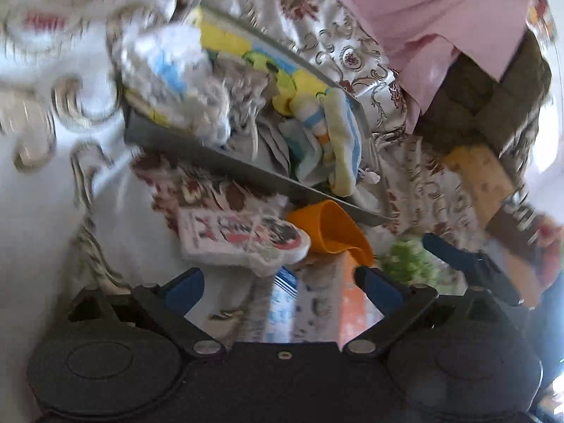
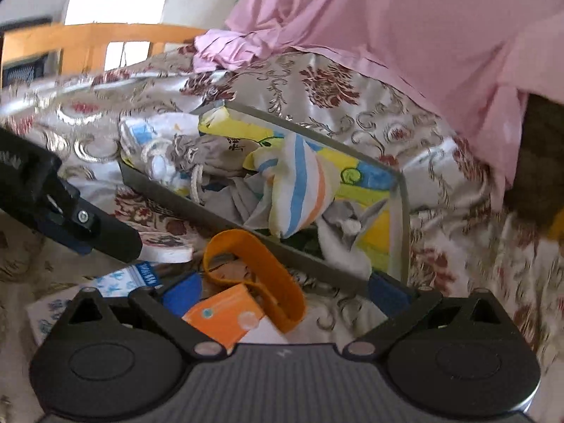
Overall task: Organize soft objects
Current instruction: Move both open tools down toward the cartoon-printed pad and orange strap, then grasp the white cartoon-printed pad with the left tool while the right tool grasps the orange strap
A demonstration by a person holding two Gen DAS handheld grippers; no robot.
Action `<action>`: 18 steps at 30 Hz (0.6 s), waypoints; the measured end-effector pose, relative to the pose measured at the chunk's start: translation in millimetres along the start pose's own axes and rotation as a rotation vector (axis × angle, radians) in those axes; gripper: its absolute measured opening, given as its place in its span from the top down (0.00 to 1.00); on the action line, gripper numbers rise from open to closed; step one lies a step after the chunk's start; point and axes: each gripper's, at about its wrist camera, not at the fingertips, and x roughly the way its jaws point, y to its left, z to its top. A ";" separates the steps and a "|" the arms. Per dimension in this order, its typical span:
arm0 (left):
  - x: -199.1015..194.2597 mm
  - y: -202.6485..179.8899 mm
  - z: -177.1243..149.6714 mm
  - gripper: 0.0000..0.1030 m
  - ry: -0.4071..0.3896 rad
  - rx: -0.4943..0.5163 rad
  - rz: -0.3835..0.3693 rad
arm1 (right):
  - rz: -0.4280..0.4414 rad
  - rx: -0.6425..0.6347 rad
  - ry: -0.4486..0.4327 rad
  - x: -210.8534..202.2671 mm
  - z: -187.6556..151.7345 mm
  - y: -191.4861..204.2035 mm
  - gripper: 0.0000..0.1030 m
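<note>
- Though blurred in the left wrist view, readable enough: noted left gripper (image 1: 283, 287) with jaws spread wide, gripping nothing, poised over flat packets lying on the bedspread (image 2: 317, 88).
- Noted right gripper (image 2: 285, 292) likewise spread wide, clamped on nothing. Found orange packet (image 2: 225, 317) and orange loop (image 2: 253, 268) lying in the gap between its fingers; contact with the pads not determinable.
- Just left of the orange packet: blue-and-white packet (image 2: 123, 282), flat on the bedspread.
- A little farther: white printed pad (image 2: 165, 246), flat, just beside the orange loop and close to the near wall of the grey box (image 2: 403, 190). Seen in the right wrist view with a finger of the left gripper reaching in from the left, above its edge.
- Beyond the loop: grey box, resting on the bedspread, lined in yellow and blue, already holding the soft objects.
- Inside, centre: striped cloth (image 2: 299, 187), bunched, white with blue and orange bands, heaped on top of the rest.
- Inside, left of centre: grey drawstring pouch (image 2: 208, 158), cord trailing toward the near wall.
- Inside, far left end: white-and-blue cloth (image 2: 155, 141), piled up to the rim.
- Inside, near right corner: grey-and-white plush (image 2: 345, 232), slumped against the near wall.
- Behind the box: bedspread, shiny, patterned with red flowers and scrolls.
- Farther back, right: pink cloth (image 2: 387, 17), draped over the bedspread's far edge.
- Farthest, upper left: wooden frame (image 2: 88, 38), against a bright wall.
</note>
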 end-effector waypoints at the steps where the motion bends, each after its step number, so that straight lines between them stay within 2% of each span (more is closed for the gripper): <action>1: 2.8 4.2 0.8 0.07 0.006 -0.042 -0.015 | 0.005 -0.009 0.006 3.4 1.5 -0.4 0.00; 6: 14.8 20.9 4.0 0.10 0.003 -0.207 -0.043 | 0.069 -0.013 0.056 19.7 7.1 -4.2 0.03; 12: 24.7 16.5 5.4 0.12 -0.020 -0.224 -0.043 | 0.111 -0.049 0.129 38.5 17.2 -2.5 0.10; 18: 25.2 28.6 7.3 0.12 -0.063 -0.315 -0.079 | 0.137 -0.077 0.190 51.5 18.3 -0.1 0.12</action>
